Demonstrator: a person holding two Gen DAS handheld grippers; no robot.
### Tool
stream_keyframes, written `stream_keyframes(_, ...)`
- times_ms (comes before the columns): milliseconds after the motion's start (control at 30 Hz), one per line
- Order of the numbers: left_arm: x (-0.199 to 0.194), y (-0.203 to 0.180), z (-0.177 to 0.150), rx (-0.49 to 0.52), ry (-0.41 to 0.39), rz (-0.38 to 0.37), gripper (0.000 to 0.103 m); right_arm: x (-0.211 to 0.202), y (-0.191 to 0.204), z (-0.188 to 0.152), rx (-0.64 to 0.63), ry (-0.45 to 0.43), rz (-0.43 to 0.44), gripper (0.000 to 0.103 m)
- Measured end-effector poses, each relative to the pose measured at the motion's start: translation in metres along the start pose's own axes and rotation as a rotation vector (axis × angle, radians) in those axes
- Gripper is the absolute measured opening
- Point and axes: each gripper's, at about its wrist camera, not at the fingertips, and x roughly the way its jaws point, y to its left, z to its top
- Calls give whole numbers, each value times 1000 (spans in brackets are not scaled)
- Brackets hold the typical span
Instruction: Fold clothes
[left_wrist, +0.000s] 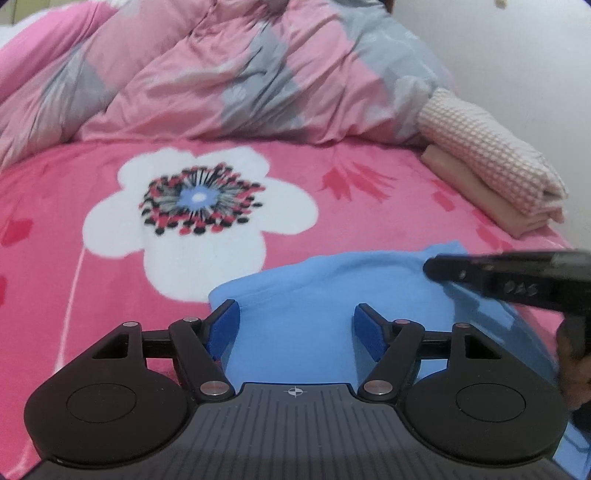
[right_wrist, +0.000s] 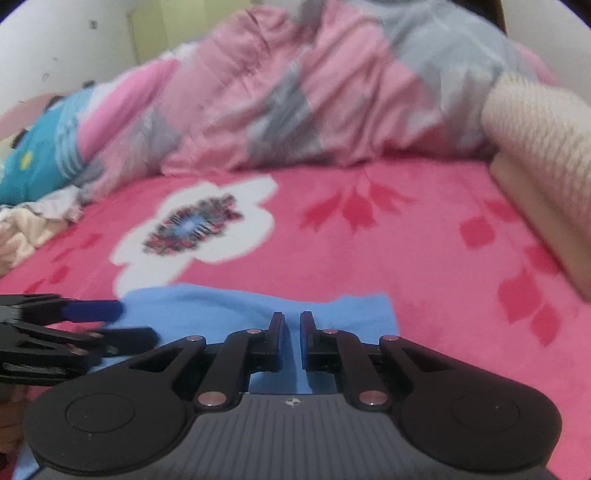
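Nearest us in the left wrist view: left gripper (left_wrist: 296, 320), fingers spread wide over the blue garment (left_wrist: 317, 295), pads (left_wrist: 226, 325) not pressing on it. Cloth sits between and under the fingers, nothing gripped.

Right gripper (right_wrist: 291, 334) in its own view: fingers pressed nearly together, only a thin strip of blue cloth visible in the slot between them. We can't tell whether a fold is actually pinched there or just seen behind the gap. From the left view the same gripper comes in from the right edge, tip over the garment's far right corner.

Blue garment lies flat on the pink floral blanket (left_wrist: 332, 173), near edge of the bed, right below both grippers. Big white flower print (left_wrist: 199, 218) just beyond its left part.

Farther back: crumpled pink-and-grey quilt (left_wrist: 229, 74) along the blanket. Far right, folded stack: checked fabric (left_wrist: 491, 147) on top of a beige piece (left_wrist: 480, 195). Right view is motion-blurred; teal patterned item (right_wrist: 37, 155) at far left.
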Motion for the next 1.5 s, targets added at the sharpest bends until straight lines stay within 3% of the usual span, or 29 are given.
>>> stream_keyframes(167, -2, -1, 2, -2, -12, -4, 71, -2, -19, -5, 118, -21, 46, 6)
stream_keyframes(500, 11, -6, 9, 13, -20, 41, 75, -1, -14, -7, 81, -36, 28, 6)
stream_keyframes(700, 18, 8, 12, -59, 5, 68, 79, 0, -18, -9, 94, -44, 43, 6)
stream_keyframes(800, 14, 9, 13, -44, 12, 83, 79, 0, -20, -9, 109, -47, 56, 6)
stream_keyframes(1000, 1, 17, 27, -31, 8, 185, 79, 1, -23, -10, 123, -52, 67, 6)
stream_keyframes(1167, -20, 7, 42, 62, 2, 236, 79, 1, -27, -11, 143, -56, 83, 6)
stream_keyframes(1267, -40, -5, 50, 168, 15, 267, 80, 1, -28, -11, 153, -58, 90, 6)
stream_keyframes(1367, -65, -12, 52, 287, 29, 297, 84, 1, -28, -11, 154, -58, 91, 6)
stream_keyframes(1500, -78, -17, 33, 330, 61, 289, 94, 1, -28, -11, 155, -59, 91, 6)
